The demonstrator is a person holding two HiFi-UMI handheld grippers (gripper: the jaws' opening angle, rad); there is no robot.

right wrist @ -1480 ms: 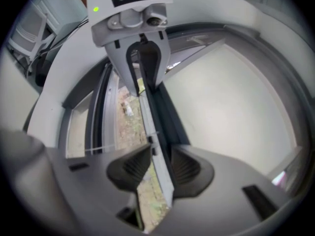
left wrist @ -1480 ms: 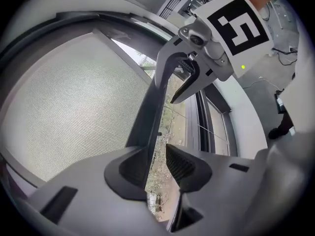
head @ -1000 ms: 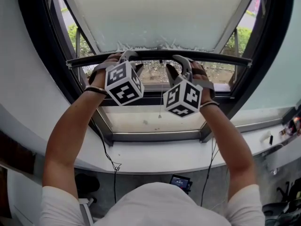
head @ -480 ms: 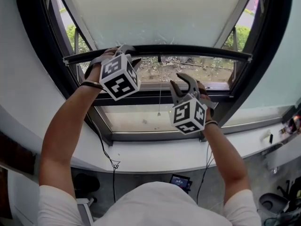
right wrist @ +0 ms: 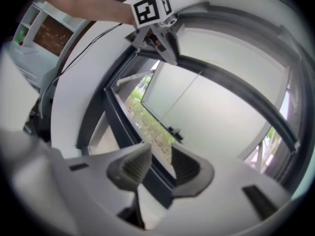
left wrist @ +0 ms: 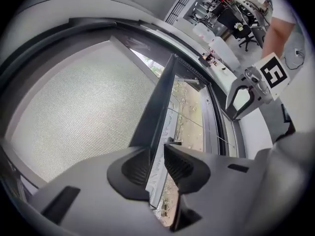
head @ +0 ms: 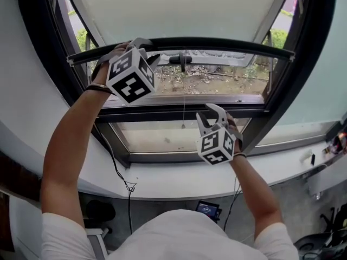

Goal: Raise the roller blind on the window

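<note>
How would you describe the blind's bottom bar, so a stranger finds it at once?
Find the dark-framed window. A pale roller blind covers its upper part; the bottom bar is the thin dark rail along its lower edge. Unlike the frame rails below, the left gripper clamps it.

The pale roller blind (left wrist: 78, 112) is finely woven, matt mesh cloth. Its dark bottom bar (head: 217, 42) looks smooth and faintly glossy. The black window frame (head: 179, 112) looks like matt metal, and the white sill (head: 162, 180) is smooth.

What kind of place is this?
Probably an office or a workroom. There is a roller blind above a white windowsill, and office chairs stand at desks further inside the room.
</note>
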